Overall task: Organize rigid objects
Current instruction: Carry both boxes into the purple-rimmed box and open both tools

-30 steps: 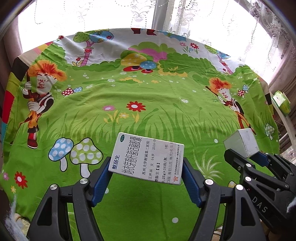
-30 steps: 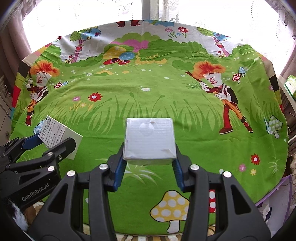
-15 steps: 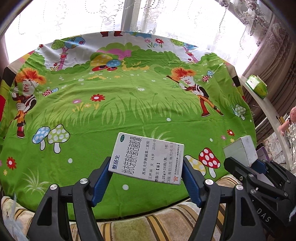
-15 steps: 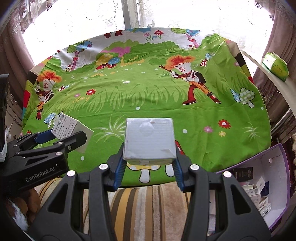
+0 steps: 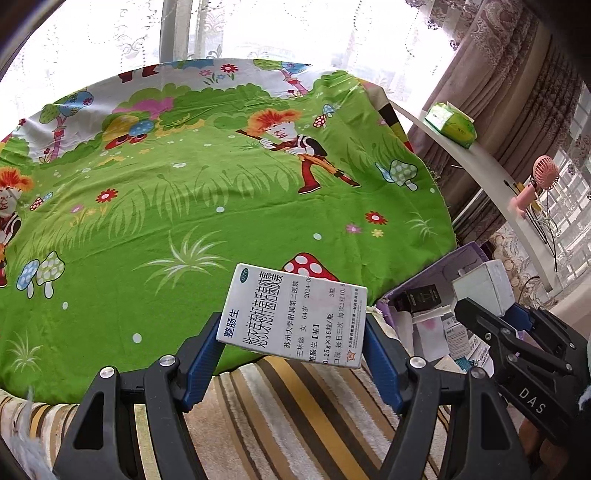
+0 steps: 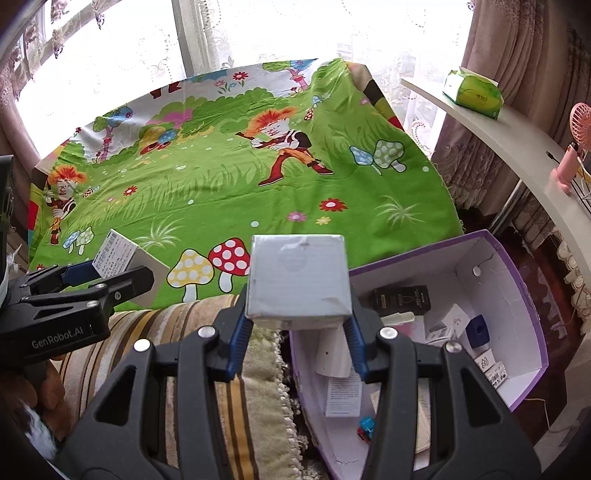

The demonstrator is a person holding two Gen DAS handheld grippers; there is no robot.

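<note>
Over box – right claw point(image 6: 297, 325) clamping carton point(image 6: 297, 280)

Strong daylight pours in through the window point(image 6: 288, 33) behind the green tablecloth point(image 6: 229, 192); glass and lace curtains blow out to near white in both views. The cloth is evenly lit with saturated colours and hardly any shadows. Nearer than the cloth, the black gripper frames sit darker, backlit. The purple box point(image 6: 517, 280) right of the cloth shows soft shade on its inner walls. Heavy fisheye bending: the shelf point(image 6: 498, 136) beside the window curves, corners vignette to black. Focus is sharp centrally and softer toward the rims.
</note>
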